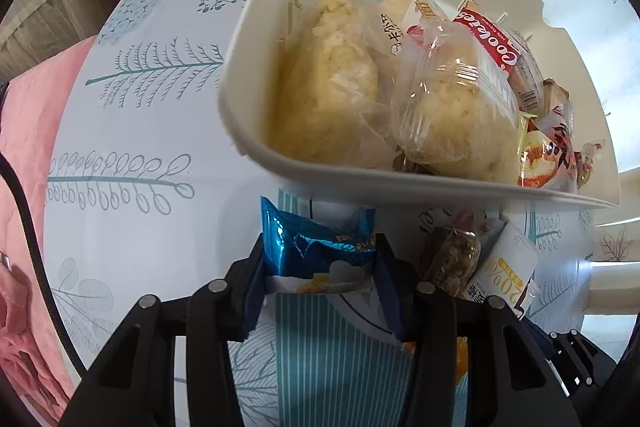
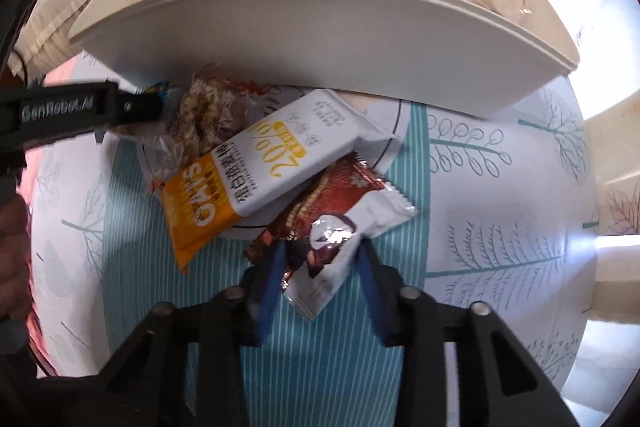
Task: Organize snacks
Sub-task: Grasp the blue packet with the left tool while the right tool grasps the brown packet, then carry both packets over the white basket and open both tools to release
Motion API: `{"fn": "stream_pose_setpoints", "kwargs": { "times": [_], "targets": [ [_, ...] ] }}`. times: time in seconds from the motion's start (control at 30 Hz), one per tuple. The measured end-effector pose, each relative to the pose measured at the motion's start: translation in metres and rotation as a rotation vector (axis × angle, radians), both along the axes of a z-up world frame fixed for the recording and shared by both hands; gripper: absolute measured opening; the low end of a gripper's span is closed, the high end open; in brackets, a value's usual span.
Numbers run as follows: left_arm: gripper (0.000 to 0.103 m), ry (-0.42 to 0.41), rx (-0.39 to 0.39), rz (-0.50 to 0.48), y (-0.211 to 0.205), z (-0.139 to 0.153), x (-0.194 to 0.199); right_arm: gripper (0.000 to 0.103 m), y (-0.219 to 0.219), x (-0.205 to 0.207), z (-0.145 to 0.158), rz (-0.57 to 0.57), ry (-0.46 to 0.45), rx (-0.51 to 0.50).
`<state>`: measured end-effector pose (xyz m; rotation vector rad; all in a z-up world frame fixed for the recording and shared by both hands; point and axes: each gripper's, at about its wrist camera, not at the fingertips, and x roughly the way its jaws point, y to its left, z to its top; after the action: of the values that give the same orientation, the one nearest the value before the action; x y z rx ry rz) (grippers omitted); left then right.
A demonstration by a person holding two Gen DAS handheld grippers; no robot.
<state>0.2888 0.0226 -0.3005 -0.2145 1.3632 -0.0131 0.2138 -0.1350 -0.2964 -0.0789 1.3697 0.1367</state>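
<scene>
On the left, the left tongs (image 1: 320, 267) point down at the desk (image 1: 132, 131), and their blue pads sit against either side of a blue packet (image 1: 316, 247), so they appear to have it gripped. Behind it stands the white bin (image 1: 256, 67), already well stocked: two wrapped buns (image 1: 332, 79), a red cookie pack (image 1: 490, 45) and several more wrappers crowd the inside. So a good share of the sorting looks done.

Still lying loose on the desk in front of the bin are a clear-wrapped oat bar (image 2: 200, 119), a white and orange oats bar (image 2: 256, 175) lying partly over it, and a brown and white packet (image 2: 332, 223) tucked under the oats bar's end.

To the right, the right tongs (image 2: 320, 263) have drawn in on the near end of that brown and white packet; the pads seem to press its sides, though blur makes the contact hard to confirm.

What remains, by my reckoning: lift both gripped packets into the bin, then the two bars.
</scene>
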Motion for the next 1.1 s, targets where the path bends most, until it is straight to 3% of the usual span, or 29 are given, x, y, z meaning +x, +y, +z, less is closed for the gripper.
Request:
{"fn": "stream_pose_setpoints", "kwargs": {
  "times": [0.23,0.53,0.87,1.1],
  "targets": [
    [0.045,-0.004,-0.003,0.014,0.020,0.010,-0.019,0.013,-0.004,-0.006,0.003,-0.022,0.027,0.031],
    [0.045,-0.037,-0.011,0.020,0.049,0.041,-0.064,0.009,-0.002,-0.029,0.002,-0.096,0.071,0.175],
    [0.045,-0.081,-0.024,0.032,0.070,0.080,-0.102,0.003,0.033,-0.059,0.041,-0.047,-0.030,0.231],
    [0.045,-0.184,-0.049,0.036,0.084,0.125,-0.111,0.003,0.046,-0.067,0.085,-0.011,-0.140,0.249]
  ]
}}
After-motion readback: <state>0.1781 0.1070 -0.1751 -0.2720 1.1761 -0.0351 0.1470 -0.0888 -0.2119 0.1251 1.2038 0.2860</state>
